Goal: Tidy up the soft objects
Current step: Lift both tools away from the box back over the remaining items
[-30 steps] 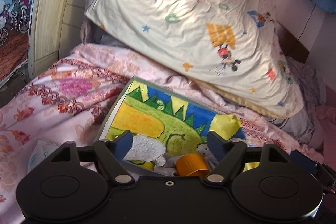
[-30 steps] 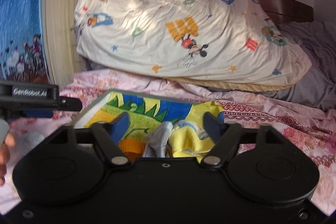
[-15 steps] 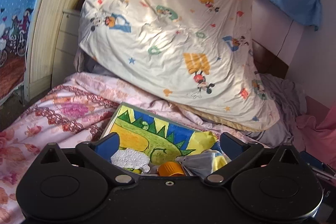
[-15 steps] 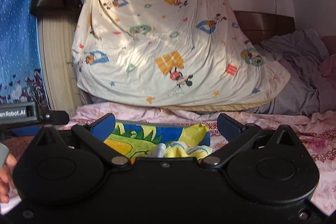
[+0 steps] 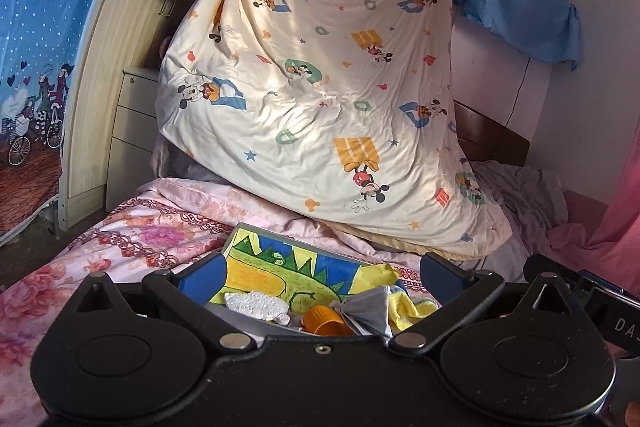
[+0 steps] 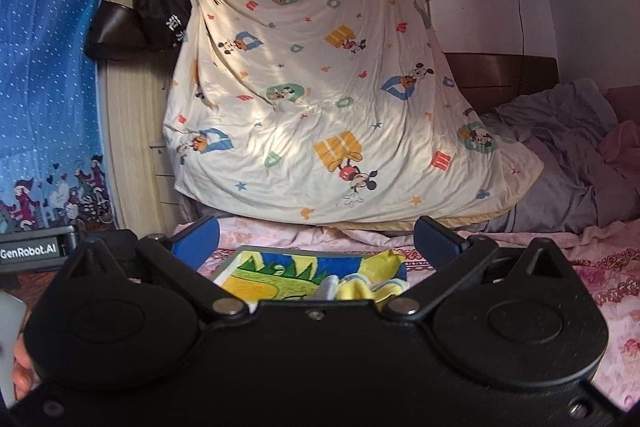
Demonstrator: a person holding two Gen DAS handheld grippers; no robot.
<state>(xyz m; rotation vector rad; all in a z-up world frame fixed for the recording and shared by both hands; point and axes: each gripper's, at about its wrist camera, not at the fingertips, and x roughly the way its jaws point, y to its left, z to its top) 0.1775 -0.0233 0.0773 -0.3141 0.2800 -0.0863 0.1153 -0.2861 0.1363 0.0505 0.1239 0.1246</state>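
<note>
On the bed (image 5: pixel 132 247) a box (image 5: pixel 280 267) lies at 6 o'clock. In it a sock (image 5: pixel 404 301) sits at 3 o'clock, a cup (image 5: pixel 322 321) centre, a crumpled wad (image 5: pixel 256 305) at 9. A hanging sheet (image 5: pixel 320 87) stands behind at 12, bags (image 6: pixel 136 15) at 10.

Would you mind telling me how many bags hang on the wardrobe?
2: a brown bag at left, a black bag with white lettering overlapping its right side. More may hide behind the sheet.

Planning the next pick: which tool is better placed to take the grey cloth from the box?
Left, probably. The left tool stands open with the grey cloth in plain view between its fingers. The right tool is open too, but its body hides most of the box.
</note>
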